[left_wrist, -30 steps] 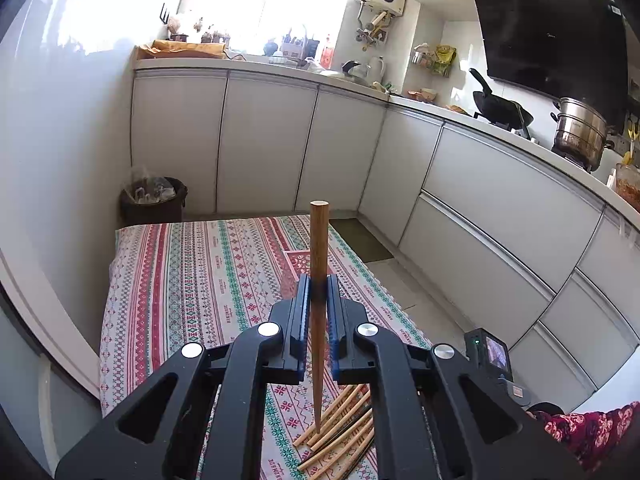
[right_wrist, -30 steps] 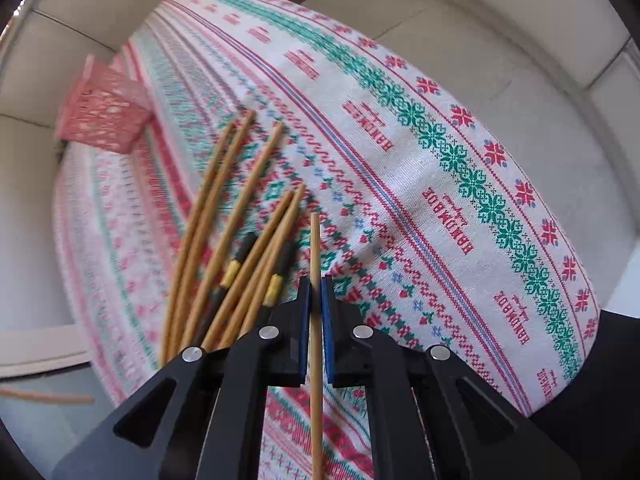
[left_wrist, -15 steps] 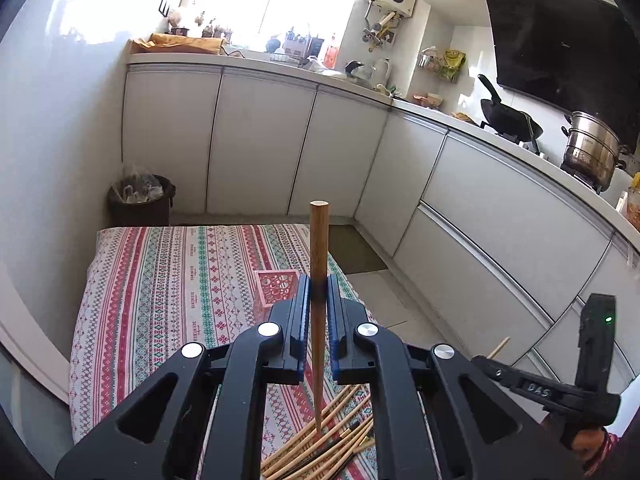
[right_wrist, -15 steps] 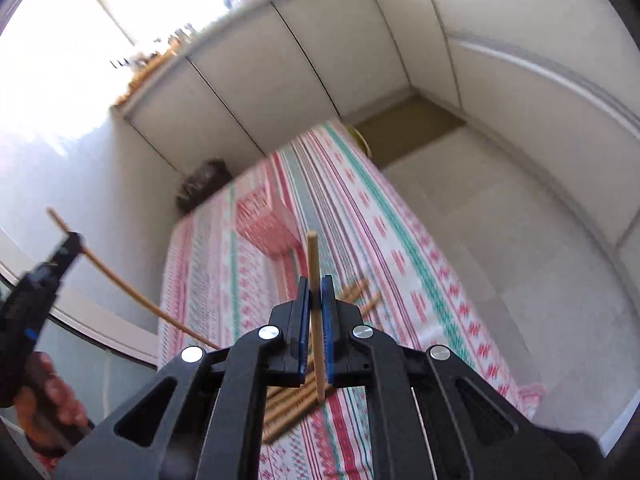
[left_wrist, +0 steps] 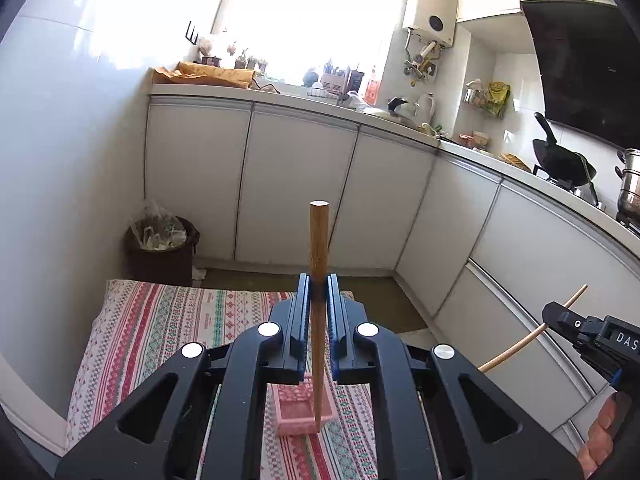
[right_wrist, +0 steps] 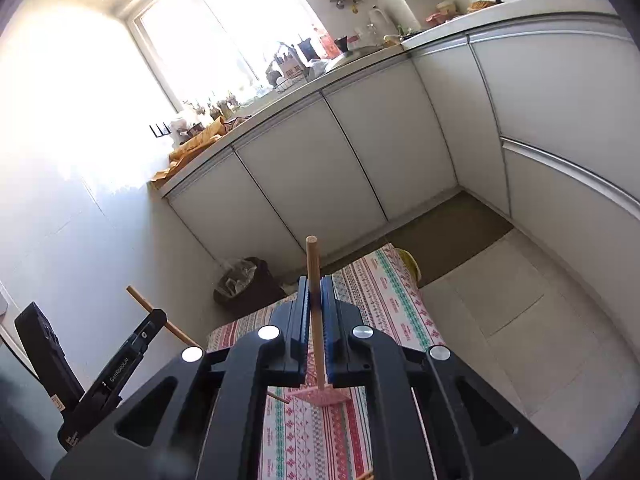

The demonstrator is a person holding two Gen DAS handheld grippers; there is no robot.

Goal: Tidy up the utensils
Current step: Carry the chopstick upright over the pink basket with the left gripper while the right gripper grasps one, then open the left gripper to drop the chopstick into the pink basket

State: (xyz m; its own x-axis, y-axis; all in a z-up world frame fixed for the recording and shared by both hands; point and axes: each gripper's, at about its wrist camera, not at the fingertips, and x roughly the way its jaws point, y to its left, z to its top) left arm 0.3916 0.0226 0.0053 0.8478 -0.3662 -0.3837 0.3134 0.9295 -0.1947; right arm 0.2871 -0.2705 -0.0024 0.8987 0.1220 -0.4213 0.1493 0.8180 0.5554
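Left gripper (left_wrist: 318, 300): clamped on chopstick (left_wrist: 318, 280), upright, above pink basket (left_wrist: 304, 412) mid-cloth (left_wrist: 160, 320). Right gripper (right_wrist: 316, 300): clamped on second chopstick (right_wrist: 316, 320), likewise. Risk: thin sticks pivoting between pads, missing basket or colliding.

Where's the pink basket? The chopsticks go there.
In both wrist views the pink basket sits on the striped cloth, low centre, just beyond the closed jaws.

Pink basket (left_wrist: 298, 416), brown chopstick (left_wrist: 319, 240), red-and-green striped patterned cloth (left_wrist: 160, 320), white cabinets (left_wrist: 296, 184).
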